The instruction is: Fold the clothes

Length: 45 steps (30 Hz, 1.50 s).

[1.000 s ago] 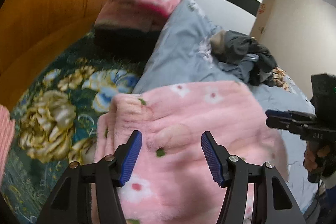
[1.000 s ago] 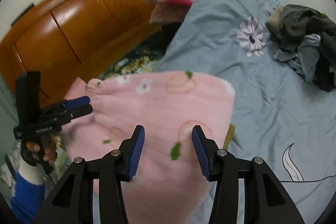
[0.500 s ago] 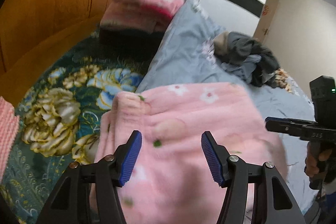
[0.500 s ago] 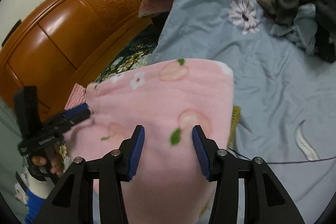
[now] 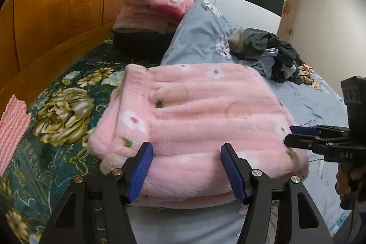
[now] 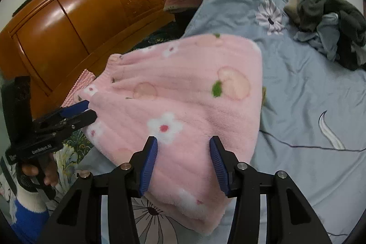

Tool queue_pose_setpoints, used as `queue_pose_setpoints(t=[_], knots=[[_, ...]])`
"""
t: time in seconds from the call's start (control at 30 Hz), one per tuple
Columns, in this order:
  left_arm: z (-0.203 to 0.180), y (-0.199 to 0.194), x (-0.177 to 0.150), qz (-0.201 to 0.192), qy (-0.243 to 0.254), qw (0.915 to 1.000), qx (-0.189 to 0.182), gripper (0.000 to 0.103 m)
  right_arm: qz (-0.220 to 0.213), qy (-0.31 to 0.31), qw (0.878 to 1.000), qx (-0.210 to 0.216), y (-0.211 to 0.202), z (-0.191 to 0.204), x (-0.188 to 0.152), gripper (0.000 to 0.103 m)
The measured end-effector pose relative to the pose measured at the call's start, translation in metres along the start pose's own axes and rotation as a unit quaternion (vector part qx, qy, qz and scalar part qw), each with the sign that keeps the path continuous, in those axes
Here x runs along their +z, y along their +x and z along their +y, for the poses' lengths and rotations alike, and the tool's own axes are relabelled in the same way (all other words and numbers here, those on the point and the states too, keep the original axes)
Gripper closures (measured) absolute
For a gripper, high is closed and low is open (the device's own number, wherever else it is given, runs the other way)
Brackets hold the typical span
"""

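Both grippers have dropped closer to the folded pink fleece garment since a second ago; it now fills more of each view. Left gripper: jaws wide apart, straddling the garment's near edge, gripping nothing. Right gripper: jaws also spread, over the fleece, contact unclear. Garment lies folded in layers on the bed, half on the grey-blue duvet, half on the dark floral blanket. Dark clothes pile well apart.
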<state>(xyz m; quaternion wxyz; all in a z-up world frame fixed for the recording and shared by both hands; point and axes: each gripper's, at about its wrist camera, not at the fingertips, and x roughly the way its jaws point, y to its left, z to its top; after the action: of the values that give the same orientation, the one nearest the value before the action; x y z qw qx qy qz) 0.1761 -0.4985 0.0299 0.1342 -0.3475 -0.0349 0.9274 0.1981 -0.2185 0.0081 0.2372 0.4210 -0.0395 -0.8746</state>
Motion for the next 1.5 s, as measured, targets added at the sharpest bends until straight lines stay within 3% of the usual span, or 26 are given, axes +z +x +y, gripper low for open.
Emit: queue_pose_setpoints(t=[0.23,0.43,0.57,0.67,0.83,0.87,0.9,1.03,1.1,1.27,1.33,1.4,1.5], knots=[[-0.002,0.005,-0.007,-0.002,-0.006,1.0000,0.004,0.033,-0.002,-0.030,0.999,-0.026,0.011,0.010,-0.006,0.047],[-0.011,-0.028,-0.009,-0.039,-0.026,0.9988,0.012,0.033,-0.029,-0.020,0.999,-0.014,-0.020,0.018,-0.015,0.047],[-0.023,-0.047,-0.030,-0.062,-0.042,0.9968,0.026,0.021,-0.040,-0.017,0.999,-0.009,-0.033,0.022,-0.036,0.047],[-0.035,-0.048,-0.049,-0.060,-0.042,0.9962,0.048,0.018,-0.041,-0.023,0.999,-0.018,-0.033,0.027,-0.061,0.045],[-0.052,-0.041,-0.088,-0.058,-0.067,0.9936,0.070,0.017,-0.035,-0.039,0.998,-0.040,-0.025,0.029,-0.095,0.043],[-0.053,-0.038,-0.095,-0.059,-0.077,0.9929,0.068,0.013,-0.034,-0.038,0.998,-0.042,-0.023,0.028,-0.099,0.042],[-0.054,-0.035,-0.100,-0.058,-0.085,0.9922,0.070,0.003,-0.030,-0.034,0.998,-0.044,-0.021,0.026,-0.104,0.041],[-0.064,-0.025,-0.111,-0.059,-0.083,0.9907,0.090,0.000,-0.032,-0.032,0.998,-0.054,-0.017,0.019,-0.118,0.039],[-0.071,-0.022,-0.114,-0.062,-0.080,0.9897,0.101,0.000,-0.039,-0.029,0.997,-0.062,-0.017,0.016,-0.123,0.019],[-0.081,-0.016,-0.124,-0.069,-0.088,0.9870,0.116,0.000,-0.061,0.003,0.996,-0.068,-0.019,-0.001,-0.133,0.016],[-0.083,-0.012,-0.128,-0.069,-0.086,0.9859,0.126,0.000,-0.067,0.011,0.995,-0.072,-0.019,-0.006,-0.136,0.012],[-0.087,-0.010,-0.132,-0.072,-0.082,0.9845,0.138,0.000,-0.075,0.019,0.994,-0.076,-0.020,-0.009,-0.138,0.001],[-0.091,-0.006,-0.138,-0.075,-0.087,0.9836,0.140,0.000,-0.091,0.024,0.992,-0.084,-0.024,-0.011,-0.141,0.000]])
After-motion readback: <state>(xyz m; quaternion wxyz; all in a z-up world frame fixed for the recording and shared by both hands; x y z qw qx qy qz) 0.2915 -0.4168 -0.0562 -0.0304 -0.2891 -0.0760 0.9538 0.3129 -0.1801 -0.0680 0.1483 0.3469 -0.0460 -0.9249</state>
